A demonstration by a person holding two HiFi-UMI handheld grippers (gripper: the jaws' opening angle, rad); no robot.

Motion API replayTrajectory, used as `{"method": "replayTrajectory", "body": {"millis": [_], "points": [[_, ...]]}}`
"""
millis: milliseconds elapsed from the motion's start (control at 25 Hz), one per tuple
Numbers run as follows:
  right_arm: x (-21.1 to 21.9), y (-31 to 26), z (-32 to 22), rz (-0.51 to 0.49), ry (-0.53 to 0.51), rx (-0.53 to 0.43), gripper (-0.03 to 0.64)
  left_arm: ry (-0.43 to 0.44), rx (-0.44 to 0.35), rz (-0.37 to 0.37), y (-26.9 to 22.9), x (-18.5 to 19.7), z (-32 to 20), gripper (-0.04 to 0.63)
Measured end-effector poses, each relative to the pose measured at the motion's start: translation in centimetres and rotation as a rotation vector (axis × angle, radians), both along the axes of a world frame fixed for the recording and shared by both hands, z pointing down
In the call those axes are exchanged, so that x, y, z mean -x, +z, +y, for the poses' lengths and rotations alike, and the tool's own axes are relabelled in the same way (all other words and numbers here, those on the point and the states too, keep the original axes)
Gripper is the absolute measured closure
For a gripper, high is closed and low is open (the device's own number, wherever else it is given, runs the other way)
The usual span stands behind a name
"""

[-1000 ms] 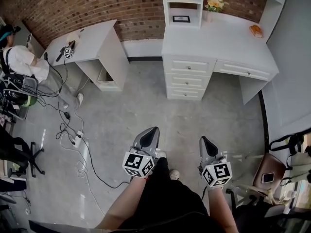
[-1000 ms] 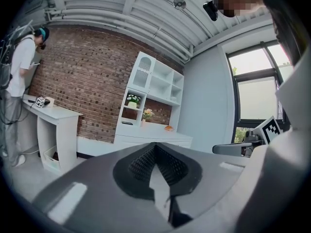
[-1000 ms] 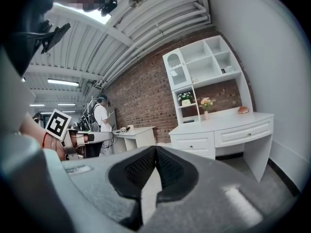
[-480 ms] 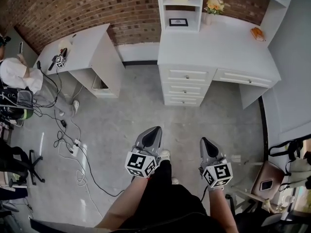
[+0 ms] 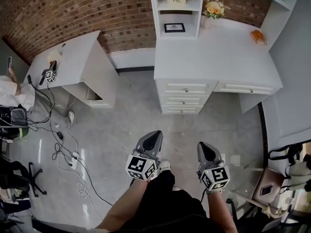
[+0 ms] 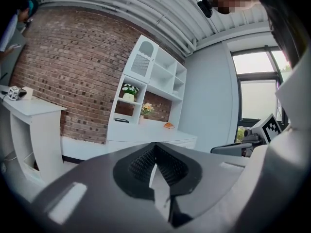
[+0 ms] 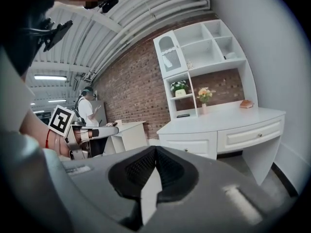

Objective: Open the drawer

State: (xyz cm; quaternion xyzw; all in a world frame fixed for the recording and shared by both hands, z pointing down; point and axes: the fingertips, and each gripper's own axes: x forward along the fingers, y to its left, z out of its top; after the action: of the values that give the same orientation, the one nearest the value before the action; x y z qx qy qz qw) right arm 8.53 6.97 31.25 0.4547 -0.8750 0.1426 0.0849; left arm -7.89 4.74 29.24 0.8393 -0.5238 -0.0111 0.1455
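Note:
A white desk (image 5: 214,57) stands against the brick wall ahead. It has a stack of three closed drawers (image 5: 184,100) with small knobs, and one wide closed drawer (image 5: 243,88) to their right. Both grippers are held above the grey floor, well short of the desk and pointing at it. My left gripper (image 5: 156,134) is shut and empty, as is my right gripper (image 5: 202,146). The left gripper view shows the left gripper (image 6: 155,148) with the desk (image 6: 146,132) beyond. In the right gripper view, the right gripper (image 7: 155,150) faces the wide drawer (image 7: 250,136).
A second white table (image 5: 73,55) stands at the left with a marker-cube gripper (image 5: 48,75) on it. Cables (image 5: 63,140) trail across the floor there. A person (image 5: 12,93) sits at the far left. A chair (image 5: 265,186) stands at the lower right. A shelf unit (image 5: 176,8) rises from the desk.
The desk and drawers have slid down the head view and grown larger as I walk toward them. Both grippers travelled forward with me, still shut.

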Motion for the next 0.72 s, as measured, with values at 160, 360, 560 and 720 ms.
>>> {"method": "replayTrajectory", "body": {"millis": [160, 360, 560, 720], "points": [[0.6, 0.6, -3.0, 0.004, 0.027, 0.016, 0.617, 0.025, 0.003, 0.005, 0.3, 0.7, -3.2, 0.592], [2.7, 1.1, -6.1, 0.002, 0.033, 0.017, 0.617, 0.064, 0.004, 0.006, 0.7, 1.8, -6.2, 0.592], [4.2, 2.6, -8.4, -0.017, 0.039, 0.038, 0.617, 0.077, 0.035, 0.003, 2.5, 2.7, -8.3, 0.592], [4.5, 4.3, -9.8, -0.01, 0.04, 0.06, 0.617, 0.082, 0.065, 0.02, 4.2, 2.6, -9.3, 0.592]]}}
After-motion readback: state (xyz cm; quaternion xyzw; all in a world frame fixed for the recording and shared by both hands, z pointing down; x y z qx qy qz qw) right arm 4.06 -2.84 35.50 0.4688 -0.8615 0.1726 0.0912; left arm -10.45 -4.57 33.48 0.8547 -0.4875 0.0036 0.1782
